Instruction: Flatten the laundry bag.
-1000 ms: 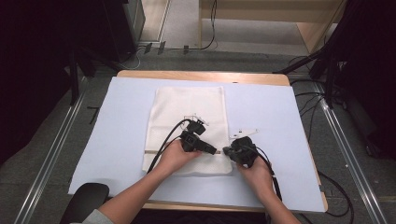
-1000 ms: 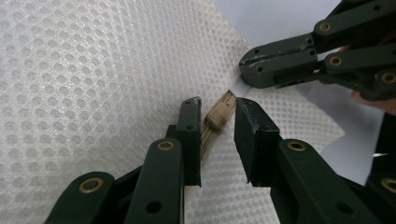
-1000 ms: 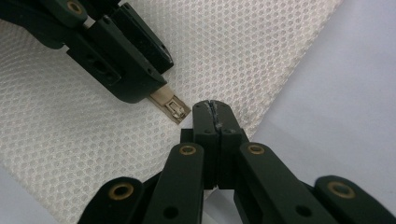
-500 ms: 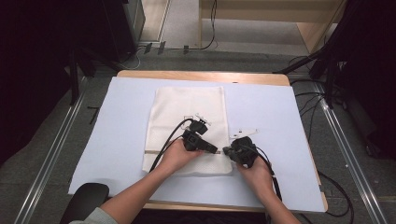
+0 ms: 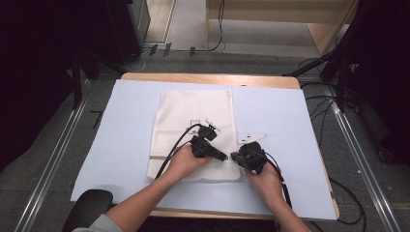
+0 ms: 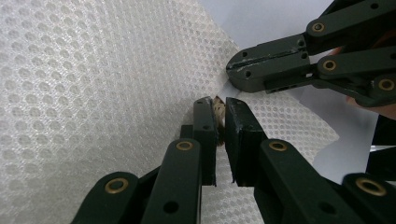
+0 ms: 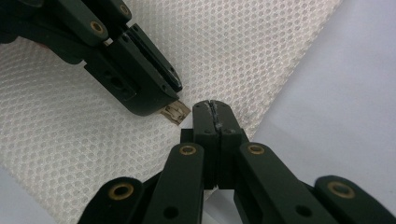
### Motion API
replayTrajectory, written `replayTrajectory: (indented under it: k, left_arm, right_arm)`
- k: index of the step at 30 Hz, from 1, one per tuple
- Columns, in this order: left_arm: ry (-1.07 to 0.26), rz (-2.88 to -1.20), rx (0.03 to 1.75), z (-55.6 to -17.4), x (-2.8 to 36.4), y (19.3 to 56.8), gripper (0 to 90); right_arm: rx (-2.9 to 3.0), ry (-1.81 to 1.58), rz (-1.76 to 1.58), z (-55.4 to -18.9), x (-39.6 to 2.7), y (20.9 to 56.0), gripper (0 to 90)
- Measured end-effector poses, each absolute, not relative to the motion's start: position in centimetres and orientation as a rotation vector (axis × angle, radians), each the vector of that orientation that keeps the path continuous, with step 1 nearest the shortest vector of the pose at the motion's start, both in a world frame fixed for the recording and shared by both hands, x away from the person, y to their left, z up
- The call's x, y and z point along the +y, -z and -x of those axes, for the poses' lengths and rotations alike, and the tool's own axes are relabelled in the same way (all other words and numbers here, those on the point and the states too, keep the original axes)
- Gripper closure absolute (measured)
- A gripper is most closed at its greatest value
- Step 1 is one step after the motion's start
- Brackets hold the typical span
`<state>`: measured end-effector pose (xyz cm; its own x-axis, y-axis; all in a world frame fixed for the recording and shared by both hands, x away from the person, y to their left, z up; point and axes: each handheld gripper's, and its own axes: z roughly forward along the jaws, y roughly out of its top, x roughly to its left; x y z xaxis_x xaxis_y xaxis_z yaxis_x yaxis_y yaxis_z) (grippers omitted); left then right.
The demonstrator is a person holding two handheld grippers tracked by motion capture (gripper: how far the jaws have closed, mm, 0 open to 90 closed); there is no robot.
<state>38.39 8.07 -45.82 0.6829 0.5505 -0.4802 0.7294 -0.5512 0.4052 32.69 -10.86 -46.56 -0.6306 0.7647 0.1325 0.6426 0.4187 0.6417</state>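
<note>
While both tongs worked at the near right corner of the bag (image 5: 193,121), the bag lay flat on the pale sheet (image 5: 121,121) covering the table (image 5: 203,77), its long axis running away from the person. It was a white mesh bag, apparently with a zipper.

Left tongs (image 6: 219,105): pressed together on a small tan metal piece, judged to be the zipper pull (image 7: 173,112), which showed between the tips in the left gripper view and projected from the tips in the right gripper view.

Right tongs (image 7: 211,108): pressed fully together at the bag's stitched edge. Whether a fold of mesh was caught between the tips could not be told; the tips sat on or just beside the hem, close to the pull.

In the high view, the left tongs (image 5: 223,157) and right tongs (image 5: 235,156) met nearly tip to tip over the bag's near right corner, with each hand behind its tool.

Progress, as a judgement: the grasping stage appeared complete, the pull being secured and the corner steadied. The pull stood at the very end of the bag, so the zipper travel itself had not visibly begun. Remaining work would be drawing the pull along the edge while the other tool anchored the fabric.
</note>
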Motion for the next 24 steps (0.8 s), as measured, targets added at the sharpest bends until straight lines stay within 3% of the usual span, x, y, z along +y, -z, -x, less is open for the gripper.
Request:
replayTrajectory:
  k: [6, 24]
  left_arm:
    - [0.363, -2.316, 0.966, -38.11, 7.71, 45.73, 88.4]
    - [0.428, -2.237, 1.041, -38.17, 8.57, 46.14, 88.9]
  right_arm:
    - [2.491, -1.014, -1.264, -32.58, -10.66, 46.46, 90.0]
    - [2.49, -1.046, -1.294, -32.51, -10.72, 46.8, 90.0]
